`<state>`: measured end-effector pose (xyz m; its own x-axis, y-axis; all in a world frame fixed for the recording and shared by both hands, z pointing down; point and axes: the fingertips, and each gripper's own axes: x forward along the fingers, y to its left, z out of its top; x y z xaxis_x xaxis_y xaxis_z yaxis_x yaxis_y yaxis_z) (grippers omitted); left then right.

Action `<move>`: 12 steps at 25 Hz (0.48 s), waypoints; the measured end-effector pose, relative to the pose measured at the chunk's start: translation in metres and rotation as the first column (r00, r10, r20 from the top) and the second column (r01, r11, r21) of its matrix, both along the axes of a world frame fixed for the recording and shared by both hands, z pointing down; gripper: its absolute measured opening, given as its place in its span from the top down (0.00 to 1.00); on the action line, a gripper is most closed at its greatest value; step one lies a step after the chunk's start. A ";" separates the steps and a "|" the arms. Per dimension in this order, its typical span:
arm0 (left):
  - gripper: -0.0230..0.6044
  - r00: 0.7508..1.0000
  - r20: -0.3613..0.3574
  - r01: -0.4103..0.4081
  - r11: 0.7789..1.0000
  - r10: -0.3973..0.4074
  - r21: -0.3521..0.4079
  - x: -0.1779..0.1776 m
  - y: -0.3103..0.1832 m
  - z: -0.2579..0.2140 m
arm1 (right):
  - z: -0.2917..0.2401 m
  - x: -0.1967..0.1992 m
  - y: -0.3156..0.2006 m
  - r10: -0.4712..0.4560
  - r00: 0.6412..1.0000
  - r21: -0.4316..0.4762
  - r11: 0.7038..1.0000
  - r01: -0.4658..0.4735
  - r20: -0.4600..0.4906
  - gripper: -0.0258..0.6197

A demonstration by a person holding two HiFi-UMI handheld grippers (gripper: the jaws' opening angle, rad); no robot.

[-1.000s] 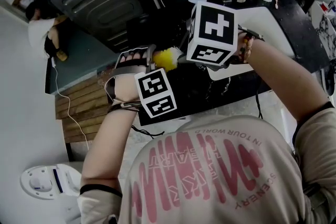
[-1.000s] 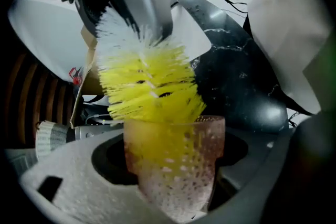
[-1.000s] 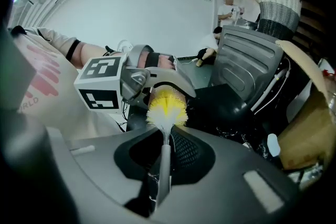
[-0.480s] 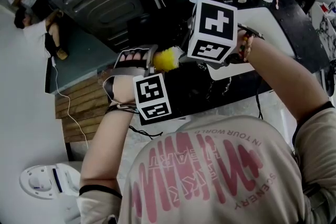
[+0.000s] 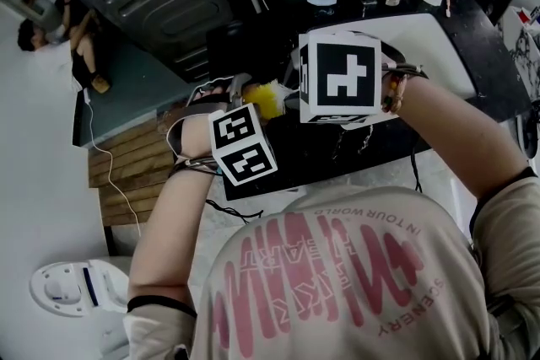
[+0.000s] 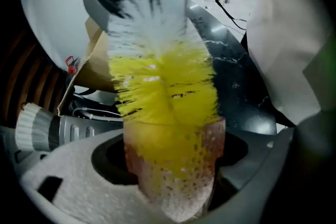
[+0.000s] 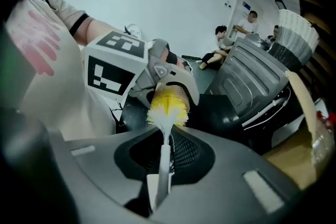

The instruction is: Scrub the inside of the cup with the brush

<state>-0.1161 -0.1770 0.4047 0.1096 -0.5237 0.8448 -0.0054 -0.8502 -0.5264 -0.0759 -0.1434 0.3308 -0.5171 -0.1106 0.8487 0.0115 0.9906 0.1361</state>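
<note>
- Left gripper (image 6: 169, 189): the jaws are clamped on the lower body of the cup (image 6: 178, 155), a clear, wet-speckled tumbler. Its mouth points straight away from these jaws.
- Right gripper (image 7: 167, 157): the jaws are closed on the white handle (image 7: 160, 186) of the brush (image 6: 164, 86), which runs straight out from between them.
- Brush head: the lower yellow bristles sit inside the cup wall. The upper yellow part and the white tuft stand outside the rim.
- Governing relation: the cup lies directly ahead of the right jaws, on the handle's line. The cup's long axis and the brush's are close to collinear, and the two grippers face one another.
- Judgement: scrubbing is in hand. The right gripper is the working one and the left only holds. The next stroke calls for travel along that shared axis toward the cup's base. A sideways lean would load the rim instead of the wall.
- Beyond and below both jaws: the dark tabletop (image 5: 312, 156) and the white sink (image 5: 430, 42), both well apart from the cup, which is held in the air.
</note>
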 end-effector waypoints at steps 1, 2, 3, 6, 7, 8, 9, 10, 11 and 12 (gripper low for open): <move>0.32 0.999 -0.027 0.023 1.000 -0.023 -0.015 0.001 -0.001 0.000 | 0.000 0.000 0.002 -0.011 1.000 0.014 1.000 0.011 -0.009 0.89; 0.32 0.998 -0.052 0.045 0.999 -0.046 -0.026 0.001 -0.002 0.000 | 0.001 -0.001 0.003 -0.020 1.000 0.025 0.999 0.021 -0.016 0.89; 0.32 0.995 -0.075 0.065 0.997 -0.068 -0.035 0.001 -0.003 0.000 | 0.001 -0.002 0.005 -0.027 0.999 0.033 0.999 0.028 -0.021 0.89; 0.32 0.975 -0.176 0.123 0.990 -0.133 -0.067 0.003 -0.006 -0.004 | 0.001 0.000 0.006 -0.032 0.999 0.048 0.998 0.033 -0.029 0.89; 0.32 0.965 -0.217 0.135 0.988 -0.149 -0.081 0.005 -0.006 -0.007 | 0.001 0.000 0.005 -0.029 0.999 0.051 0.998 0.031 -0.026 0.89; 0.32 0.955 -0.251 0.139 0.986 -0.158 -0.090 0.007 -0.006 -0.009 | -0.001 0.000 0.003 -0.025 1.000 0.055 0.998 0.026 -0.020 0.89; 0.32 0.949 -0.273 0.136 0.986 -0.157 -0.094 0.010 -0.005 -0.011 | -0.002 0.000 0.001 -0.017 1.000 0.060 0.998 0.018 -0.010 0.89; 0.32 0.947 -0.285 0.128 0.987 -0.149 -0.093 0.013 -0.004 -0.013 | -0.005 0.001 -0.002 -0.007 1.000 0.063 0.998 0.007 0.001 0.89; 0.32 0.946 -0.292 0.119 0.989 -0.140 -0.089 0.015 -0.003 -0.014 | -0.007 0.001 -0.005 0.004 1.000 0.064 0.998 -0.004 0.012 0.89; 0.32 0.946 -0.296 0.111 0.991 -0.130 -0.081 0.018 -0.002 -0.016 | -0.009 0.001 -0.007 0.012 1.000 0.060 0.998 -0.013 0.022 0.89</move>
